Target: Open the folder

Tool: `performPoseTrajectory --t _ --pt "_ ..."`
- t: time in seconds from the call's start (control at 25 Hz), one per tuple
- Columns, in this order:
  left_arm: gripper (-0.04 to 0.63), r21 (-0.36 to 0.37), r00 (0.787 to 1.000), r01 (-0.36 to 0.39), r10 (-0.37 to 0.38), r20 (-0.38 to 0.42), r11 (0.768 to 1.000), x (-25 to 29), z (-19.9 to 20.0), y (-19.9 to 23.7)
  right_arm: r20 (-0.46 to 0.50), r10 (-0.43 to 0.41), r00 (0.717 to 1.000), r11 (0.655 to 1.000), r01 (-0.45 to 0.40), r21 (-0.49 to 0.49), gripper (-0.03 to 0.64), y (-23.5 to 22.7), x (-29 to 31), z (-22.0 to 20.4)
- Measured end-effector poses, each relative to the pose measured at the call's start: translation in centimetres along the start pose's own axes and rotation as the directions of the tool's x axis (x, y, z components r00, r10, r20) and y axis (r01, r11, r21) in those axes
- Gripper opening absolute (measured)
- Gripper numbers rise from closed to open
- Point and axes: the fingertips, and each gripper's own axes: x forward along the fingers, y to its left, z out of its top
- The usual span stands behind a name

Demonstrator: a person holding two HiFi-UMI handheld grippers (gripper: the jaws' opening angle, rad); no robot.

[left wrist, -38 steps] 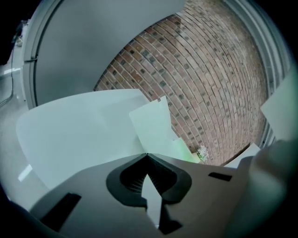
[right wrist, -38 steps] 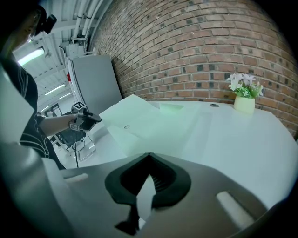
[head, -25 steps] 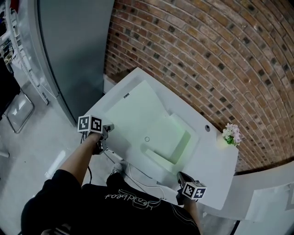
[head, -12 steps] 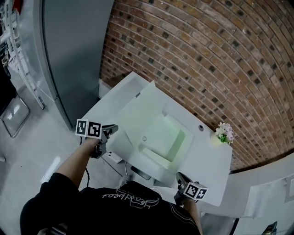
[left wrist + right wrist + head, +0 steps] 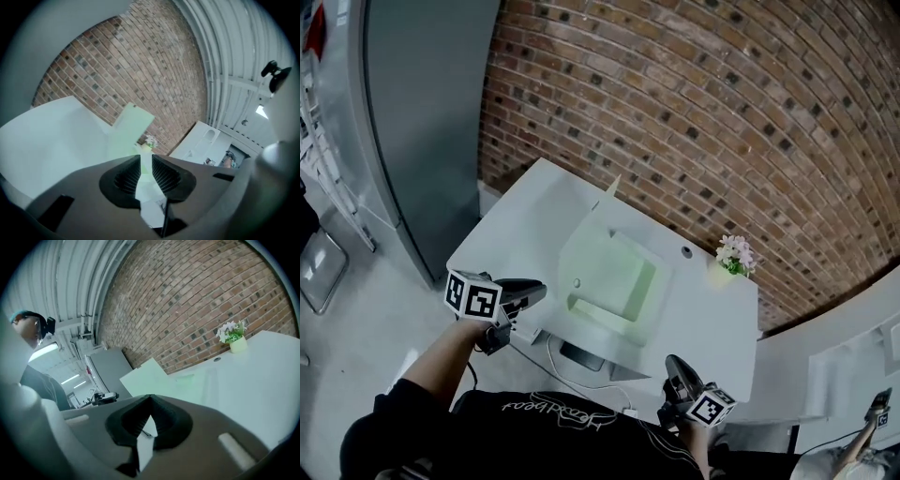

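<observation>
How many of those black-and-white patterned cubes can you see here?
2. One cube rides on the left gripper, the other cube on the right gripper, both at the table's near edge. None seem hidden.

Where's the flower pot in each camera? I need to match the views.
Head view: flower pot at the table's far right, by the brick wall.
Left gripper view: flower pot at centre, just above the tongs.
Right gripper view: flower pot upper right, against the wall.
Shared landmark: the green folder, left of it in every view.
</observation>
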Motion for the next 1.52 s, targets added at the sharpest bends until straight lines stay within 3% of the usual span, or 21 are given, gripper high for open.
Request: performPoseTrajectory --t 0.2,0.36,0.6,0.76,0.96,1.12,1.52 --pt "0.057 0.159 0.986 0.156 -0.146 -0.075 0.975 0.8 -2.4 -8.8 0.086 0.135 0.987 0.990 -0.138 0.038 0.003 4.5 -2.9 0.2" --pt "0.055 0.157 0.961 0.262 -0.243 -0.129 0.952 0.6 -5.9 -14.9 0.130 0.228 0.965 0.970 -0.237 0.061 0.003 8.8 -6.2 -0.3" --pt "0.054 0.211 0.928 0.356 -0.316 -0.198 0.911 -0.6 -10.6 -23.9 0.144 0.299 0.943 0.950 -0.309 0.053 0.003 15.5 -10.9 -2.5" --pt "0.005 0.227 0.922 0.369 -0.323 -0.214 0.901 -3.0 -13.6 -28.3 0.177 0.327 0.928 0.936 -0.343 0.072 0.003 19.2 -14.0 -4.1" --pt "0.004 0.266 0.917 0.380 -0.324 -0.232 0.886 -5.9 -17.9 -32.6 0.169 0.356 0.919 0.929 -0.367 0.040 0.003 23.0 -18.0 -6.8" --pt "0.003 0.272 0.925 0.367 -0.319 -0.207 0.889 -7.7 -21.0 -34.6 0.183 0.386 0.904 0.919 -0.393 0.003 0.003 25.5 -20.7 -8.7" --pt "0.003 0.328 0.931 0.362 -0.317 -0.184 0.873 -10.6 -22.7 -39.8 0.223 0.428 0.876 0.902 -0.429 -0.044 0.003 29.4 -25.6 -9.3"
